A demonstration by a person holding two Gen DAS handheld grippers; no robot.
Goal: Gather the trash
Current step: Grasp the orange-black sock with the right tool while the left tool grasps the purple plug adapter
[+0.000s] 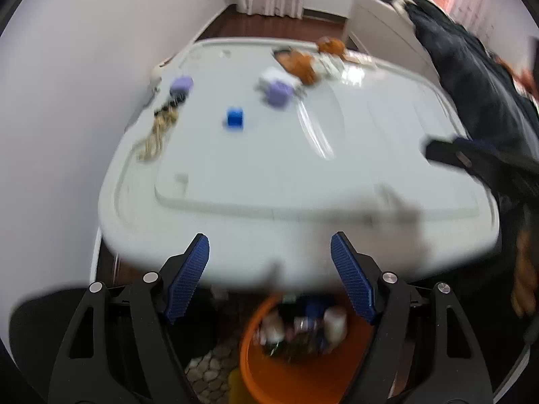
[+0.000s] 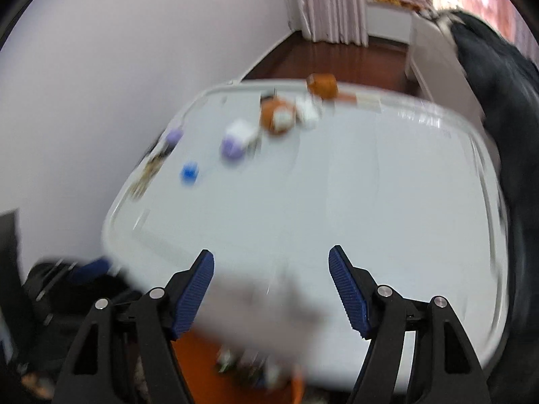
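Observation:
Both views are motion-blurred. An orange bin (image 1: 269, 370) full of mixed trash stands on the floor below the near edge of the white table (image 1: 269, 175); it also shows in the right wrist view (image 2: 202, 363). My left gripper (image 1: 269, 252) is open and empty, above the table edge and the bin. My right gripper (image 2: 271, 269) is open and empty over the table's near edge. The right gripper also shows in the left wrist view (image 1: 448, 155) at the right. On the far table lie a blue block (image 1: 234, 116), two purple items (image 1: 278, 92) and orange-brown items (image 1: 299, 62).
A rope-like bundle (image 1: 155, 138) lies along the table's left edge by the white wall. A dark-clothed person (image 1: 488, 101) is at the table's right side. Behind are brown floor, curtains and a white cabinet (image 1: 377, 27). Dark gear sits at the lower left in the right wrist view (image 2: 67, 286).

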